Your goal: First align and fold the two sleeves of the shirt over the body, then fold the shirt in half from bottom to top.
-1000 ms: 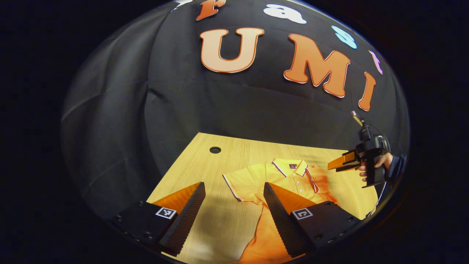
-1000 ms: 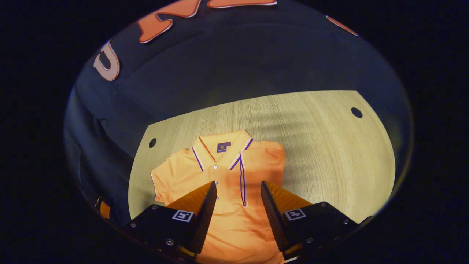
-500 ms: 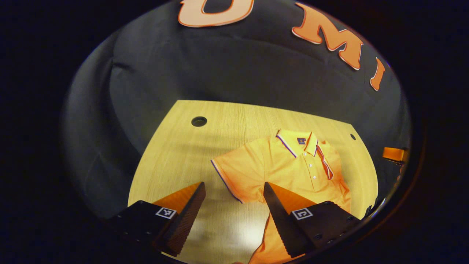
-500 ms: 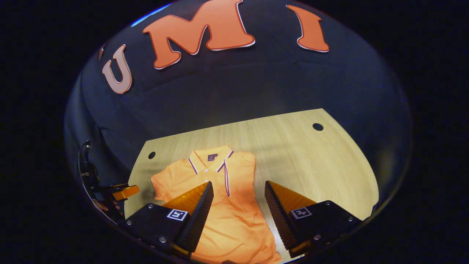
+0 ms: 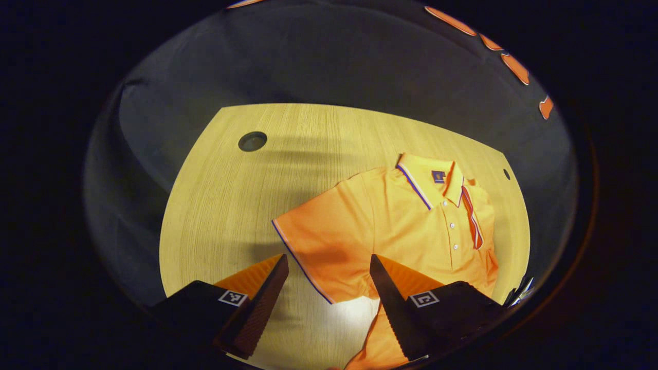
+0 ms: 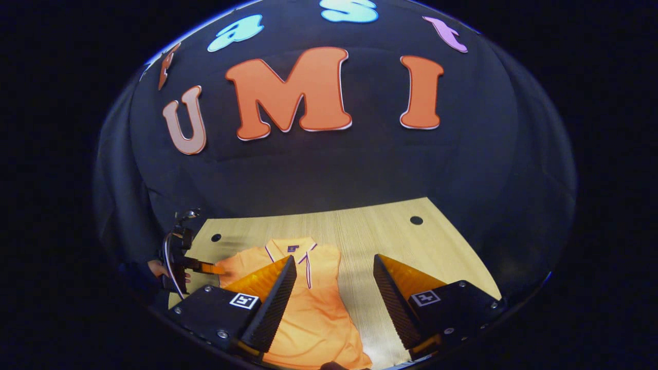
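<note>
An orange polo shirt (image 5: 406,221) with striped collar trim lies face up on the wooden table (image 5: 231,200). One sleeve (image 5: 313,241) spreads out flat toward me; the other sleeve (image 5: 480,205) lies folded over the body. My left gripper (image 5: 326,267) is open just above that spread sleeve's hem, nothing between its fingers. In the right gripper view the shirt (image 6: 308,303) lies below my open right gripper (image 6: 334,267), which hangs above its folded side. The left gripper (image 6: 198,267), held by a hand (image 6: 154,267), hovers at the shirt's spread sleeve.
The table has a round cable hole (image 5: 252,141) at one back corner and another (image 6: 416,220) at the other. Bare wood (image 6: 390,236) runs beside the shirt. The black cloth wall closes in behind the table.
My left gripper has dropped and moved in over the spread sleeve. My right gripper has pulled back and risen, so the shirt looks smaller and lower in its view.
</note>
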Tool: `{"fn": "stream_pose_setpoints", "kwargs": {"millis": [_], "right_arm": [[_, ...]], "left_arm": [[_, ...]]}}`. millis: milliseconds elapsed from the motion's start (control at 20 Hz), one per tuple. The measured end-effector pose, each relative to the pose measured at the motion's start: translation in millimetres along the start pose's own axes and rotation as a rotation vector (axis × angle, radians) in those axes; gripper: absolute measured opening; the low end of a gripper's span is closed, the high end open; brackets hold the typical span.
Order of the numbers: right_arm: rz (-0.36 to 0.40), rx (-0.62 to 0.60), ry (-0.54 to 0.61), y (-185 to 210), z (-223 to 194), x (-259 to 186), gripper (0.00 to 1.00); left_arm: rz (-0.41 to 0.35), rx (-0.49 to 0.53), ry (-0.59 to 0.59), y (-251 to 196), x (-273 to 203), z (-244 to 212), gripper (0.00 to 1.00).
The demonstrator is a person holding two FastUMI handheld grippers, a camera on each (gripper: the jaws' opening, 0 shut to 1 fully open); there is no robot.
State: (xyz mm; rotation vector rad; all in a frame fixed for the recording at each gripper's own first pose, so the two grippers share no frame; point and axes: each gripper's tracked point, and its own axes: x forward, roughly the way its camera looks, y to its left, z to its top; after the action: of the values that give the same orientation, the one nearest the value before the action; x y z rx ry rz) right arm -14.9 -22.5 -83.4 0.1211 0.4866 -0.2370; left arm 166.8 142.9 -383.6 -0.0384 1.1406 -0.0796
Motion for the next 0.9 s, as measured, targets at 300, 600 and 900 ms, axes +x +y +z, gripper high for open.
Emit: {"fn": "stream_pose_setpoints", "kwargs": {"millis": [300, 600, 900], "right_arm": [[0.034, 0.018, -0.081, 28, 25, -25, 0.93], [0.015, 0.009, -0.071, 24, 11, -28, 0.93], [-0.021, 0.047, -0.047, 9, -13, -35, 0.94]], "left_arm": [[0.025, -0.071, 0.173, 15, 35, -8, 0.98], [0.133, -0.017, 0.206, 23, 53, 0, 0.83], [0.036, 0.064, 0.139, -13, 46, 9, 0.13]]}}
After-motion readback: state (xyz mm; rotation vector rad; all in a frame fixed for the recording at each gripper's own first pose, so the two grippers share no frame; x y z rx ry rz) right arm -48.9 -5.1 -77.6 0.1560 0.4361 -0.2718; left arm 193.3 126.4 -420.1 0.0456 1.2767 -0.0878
